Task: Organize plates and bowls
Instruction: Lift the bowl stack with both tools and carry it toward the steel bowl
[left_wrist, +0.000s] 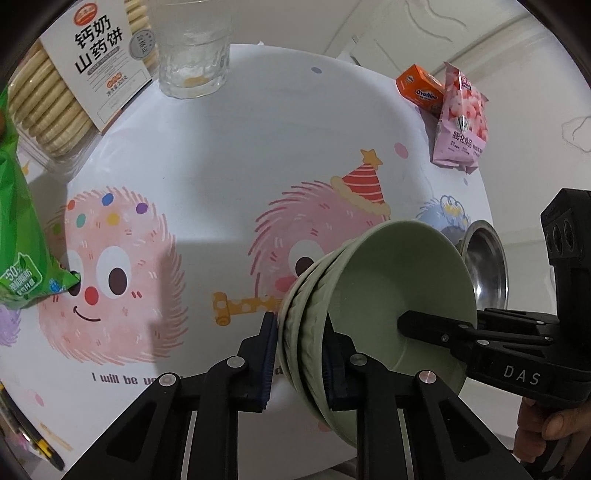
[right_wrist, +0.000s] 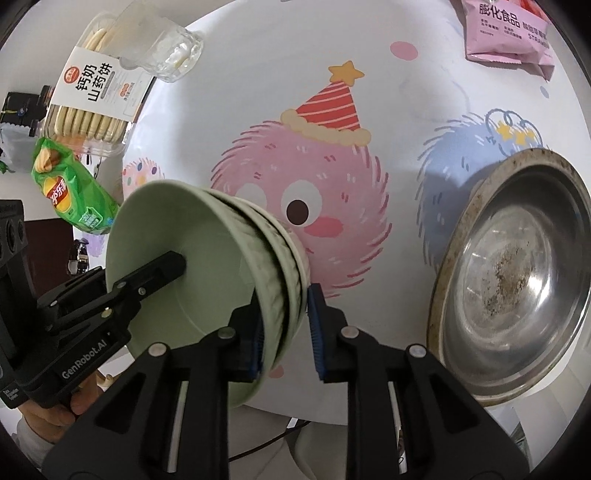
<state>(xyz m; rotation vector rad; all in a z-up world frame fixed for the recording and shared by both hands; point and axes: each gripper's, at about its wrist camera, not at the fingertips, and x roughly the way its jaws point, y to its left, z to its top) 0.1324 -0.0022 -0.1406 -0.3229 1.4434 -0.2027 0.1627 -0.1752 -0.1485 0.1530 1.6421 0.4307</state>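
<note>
Two nested green bowls (left_wrist: 369, 295) hang tilted above the bench (left_wrist: 221, 147), lower centre; both my jaws clench their rim walls. Risk: uneven pull could slip them apart, dropping one near the steel bowl (right_wrist: 517, 277).

You have a nested stack of pale green ribbed bowls (left_wrist: 373, 295) tipped on edge above the table; the scuffed stainless-steel bowl (right_wrist: 517, 280) sits just beside it.

I see both views evenly bright, soft shadows on the tablecloth (left_wrist: 229, 155), faint glare in the steel bowl (right_wrist: 517, 280), and fisheye bending with dark corners.
</note>
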